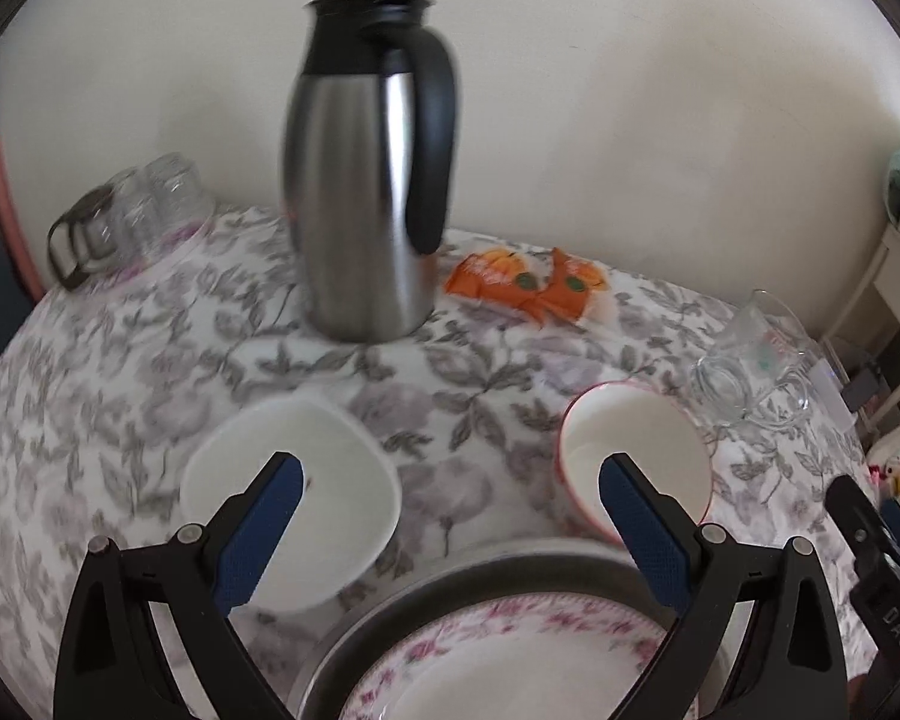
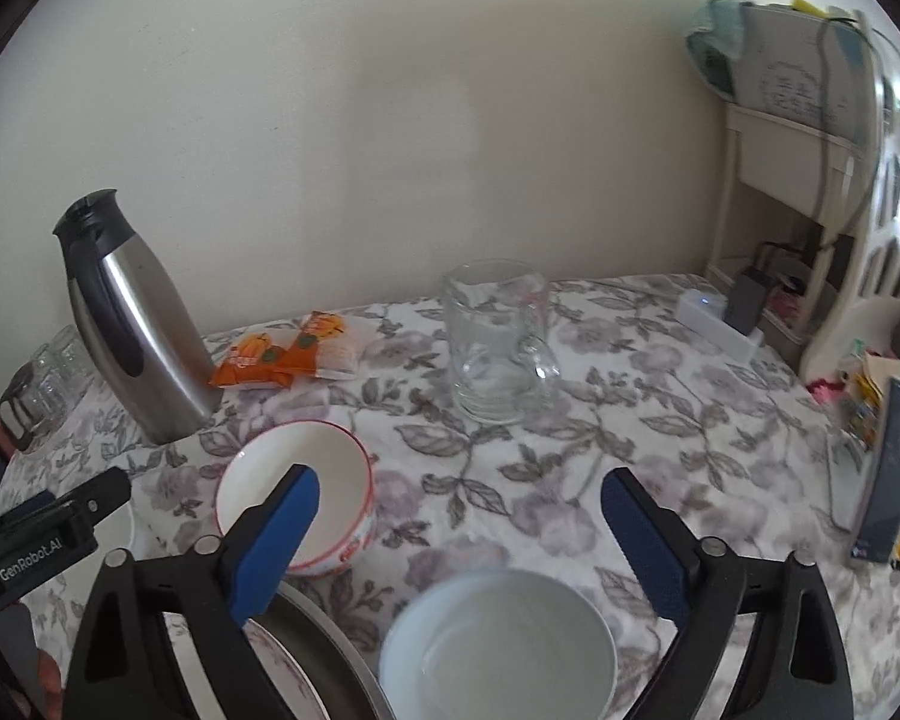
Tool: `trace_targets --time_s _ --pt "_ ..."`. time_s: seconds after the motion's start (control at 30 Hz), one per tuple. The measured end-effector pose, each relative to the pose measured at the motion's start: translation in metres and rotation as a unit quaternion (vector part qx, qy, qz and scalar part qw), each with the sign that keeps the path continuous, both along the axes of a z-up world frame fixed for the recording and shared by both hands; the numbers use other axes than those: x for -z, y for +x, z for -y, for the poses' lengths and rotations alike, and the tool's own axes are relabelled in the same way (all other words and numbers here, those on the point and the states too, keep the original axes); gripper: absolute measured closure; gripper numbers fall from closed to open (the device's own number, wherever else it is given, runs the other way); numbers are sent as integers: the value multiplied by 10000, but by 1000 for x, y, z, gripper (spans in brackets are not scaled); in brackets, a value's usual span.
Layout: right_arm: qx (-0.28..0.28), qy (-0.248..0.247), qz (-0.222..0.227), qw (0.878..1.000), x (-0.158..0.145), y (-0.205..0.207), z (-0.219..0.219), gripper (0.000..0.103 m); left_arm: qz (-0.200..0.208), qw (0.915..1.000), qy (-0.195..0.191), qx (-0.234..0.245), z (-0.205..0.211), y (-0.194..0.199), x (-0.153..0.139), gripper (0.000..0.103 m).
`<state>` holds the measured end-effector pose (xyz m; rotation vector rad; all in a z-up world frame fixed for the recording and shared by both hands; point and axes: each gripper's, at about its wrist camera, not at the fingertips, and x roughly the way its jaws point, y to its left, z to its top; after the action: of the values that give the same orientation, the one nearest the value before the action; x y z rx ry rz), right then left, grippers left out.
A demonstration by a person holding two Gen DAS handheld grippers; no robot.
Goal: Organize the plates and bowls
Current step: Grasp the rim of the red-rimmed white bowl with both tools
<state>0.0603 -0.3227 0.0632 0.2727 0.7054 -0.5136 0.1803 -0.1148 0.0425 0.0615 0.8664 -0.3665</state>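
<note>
The table is seen from low and close in both views, each looking forward and a little down between two blue fingers toward the pale wall. The steel jug is seen close up from the left camera and farther off from the right one. The red-rimmed bowl is shared by both.

Tablecloth grey floral; plate pink floral; bowl white, red-rimmed; packets orange.
</note>
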Motion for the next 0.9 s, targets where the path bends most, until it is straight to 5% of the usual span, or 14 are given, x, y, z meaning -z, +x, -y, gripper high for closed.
trace_targets --time_s 0.37,0.5,0.63,0.77,0.9 --pt "-272 322 -495 9979 -8 51 16 41 -771 9943 171 713 37 46 -13 7" --pt "-452 807 -814 9924 11 66 18 53 -1285 9885 103 788 50 55 2 29" --pt "-464 1015 -1100 9877 32 76 16 62 -1645 9823 -54 890 61 57 21 36" --pt "-301 1516 -1455 9772 59 83 18 70 -1880 9781 101 890 76 57 41 53" --pt "-342 1416 -1574 9767 69 89 15 77 -1958 9760 106 950 82 56 50 60"
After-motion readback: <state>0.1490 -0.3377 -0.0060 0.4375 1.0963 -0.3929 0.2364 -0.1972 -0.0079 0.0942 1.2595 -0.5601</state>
